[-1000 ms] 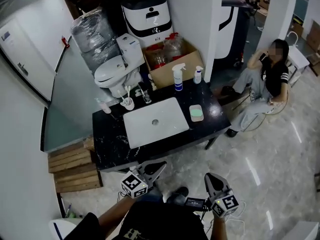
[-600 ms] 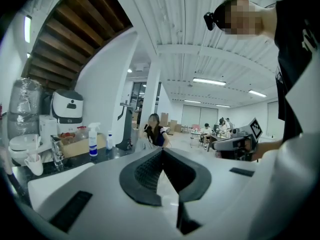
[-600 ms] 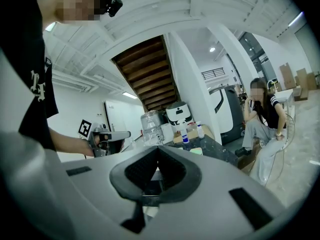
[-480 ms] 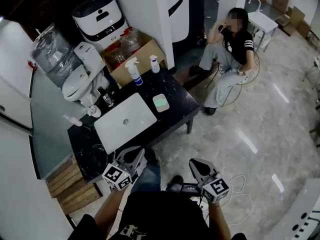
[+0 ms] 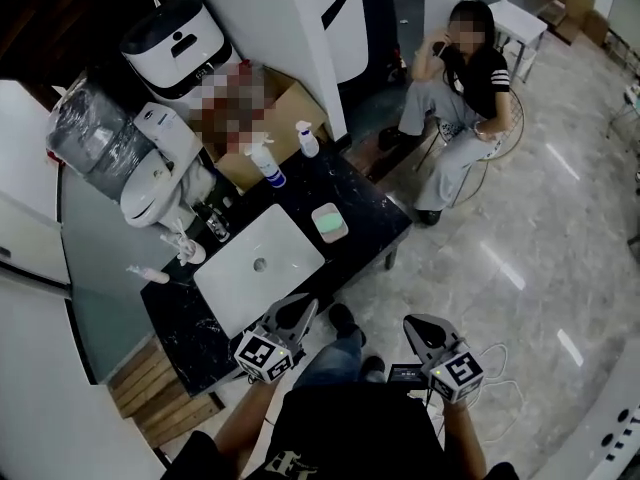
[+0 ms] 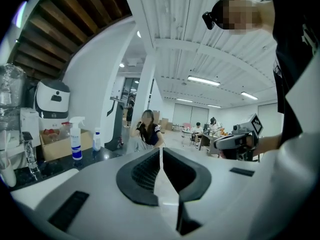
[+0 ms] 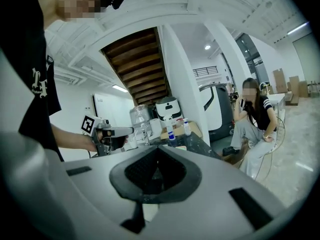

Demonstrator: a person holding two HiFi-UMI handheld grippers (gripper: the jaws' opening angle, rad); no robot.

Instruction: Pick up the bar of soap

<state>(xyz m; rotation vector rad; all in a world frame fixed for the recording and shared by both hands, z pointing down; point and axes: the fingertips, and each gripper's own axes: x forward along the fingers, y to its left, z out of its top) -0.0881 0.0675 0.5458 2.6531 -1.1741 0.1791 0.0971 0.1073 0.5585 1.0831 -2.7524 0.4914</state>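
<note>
A spray bottle (image 5: pixel 268 165) stands beyond the white sink (image 5: pixel 288 250); a person (image 5: pixel 462 88) sits nearby.

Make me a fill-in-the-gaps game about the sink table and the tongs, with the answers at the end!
1. The green soap lies on the black counter, beside the white ____.
2. The left tongs and the right tongs are both ____ and hold nothing.
3. The spray bottle stands in front of a cardboard ____.
Missing words: sink; shut; box.
</note>
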